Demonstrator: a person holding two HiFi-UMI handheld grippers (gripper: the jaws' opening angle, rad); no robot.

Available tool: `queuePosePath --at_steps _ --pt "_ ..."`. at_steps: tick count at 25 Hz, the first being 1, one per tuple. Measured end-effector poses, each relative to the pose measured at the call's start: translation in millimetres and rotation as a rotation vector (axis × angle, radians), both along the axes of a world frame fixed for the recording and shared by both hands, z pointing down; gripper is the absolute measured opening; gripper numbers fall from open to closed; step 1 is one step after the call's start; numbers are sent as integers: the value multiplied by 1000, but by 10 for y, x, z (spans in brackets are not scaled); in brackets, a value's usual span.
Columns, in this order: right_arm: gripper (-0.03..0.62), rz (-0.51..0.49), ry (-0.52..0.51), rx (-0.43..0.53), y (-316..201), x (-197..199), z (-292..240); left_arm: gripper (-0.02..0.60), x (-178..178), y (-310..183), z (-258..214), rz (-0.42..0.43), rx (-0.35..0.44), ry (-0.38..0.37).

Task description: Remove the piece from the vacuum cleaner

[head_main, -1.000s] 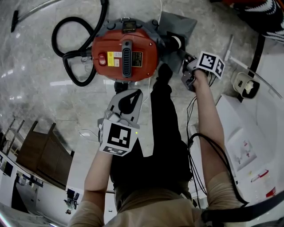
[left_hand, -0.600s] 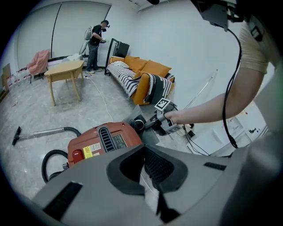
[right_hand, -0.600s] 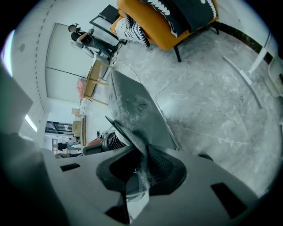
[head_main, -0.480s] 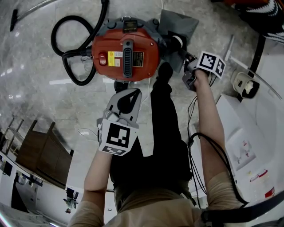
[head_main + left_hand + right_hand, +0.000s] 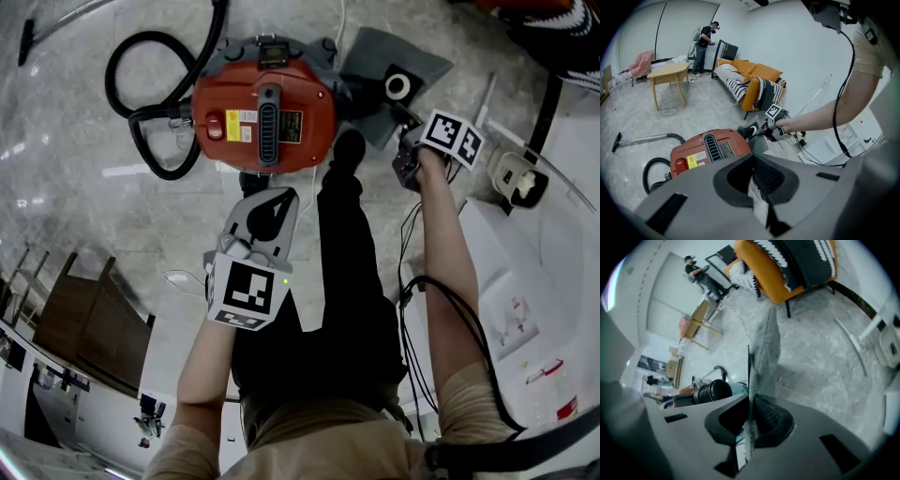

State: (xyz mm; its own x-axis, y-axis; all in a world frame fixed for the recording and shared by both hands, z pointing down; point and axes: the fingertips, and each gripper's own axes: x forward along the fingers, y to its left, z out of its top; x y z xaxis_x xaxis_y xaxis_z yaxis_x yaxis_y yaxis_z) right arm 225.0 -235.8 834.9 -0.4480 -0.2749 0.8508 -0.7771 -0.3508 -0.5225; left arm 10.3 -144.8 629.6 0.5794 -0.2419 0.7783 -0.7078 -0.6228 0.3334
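A red vacuum cleaner (image 5: 264, 114) (image 5: 710, 152) stands on the marble floor with its black hose (image 5: 141, 94) looped at its left. My right gripper (image 5: 410, 127) (image 5: 749, 401) is shut on the edge of a flat grey dust bag (image 5: 394, 61) (image 5: 766, 348); its jaws have just been closing on that edge. The bag's white ring (image 5: 397, 86) sits just clear of the cleaner's right side, and the black ribbed port (image 5: 712, 391) shows bare beside the bag. My left gripper (image 5: 281, 194) (image 5: 752, 159) hovers shut and empty in front of the cleaner.
The person's black trouser leg (image 5: 347, 281) stands just right of the cleaner. A white plug box (image 5: 516, 178) and cables lie at the right. Farther off are an orange sofa (image 5: 754, 79), a wooden table (image 5: 668, 72), a suction wand (image 5: 642, 139) and another person (image 5: 703, 40).
My right gripper has moved right with the grey bag; the bag has come away from the cleaner's port and its white ring now shows open. The left gripper has stayed still.
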Motion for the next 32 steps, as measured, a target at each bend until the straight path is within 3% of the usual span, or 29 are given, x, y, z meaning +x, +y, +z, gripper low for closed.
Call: queuePosePath --at_steps 4,13,20,32 --pt "25 -163 56 57 -13 -72 -94 3 39 8 35 3 -9 -2" --pt "25 -273 127 88 -51 16 -116 3 82 -44 18 8 -6 1" --pt "25 -272 164 102 -23 253 -206 3 115 -53 -34 15 5 3" --pt "25 -139 155 131 93 587 -545 3 260 -145 -338 88 60 -13"
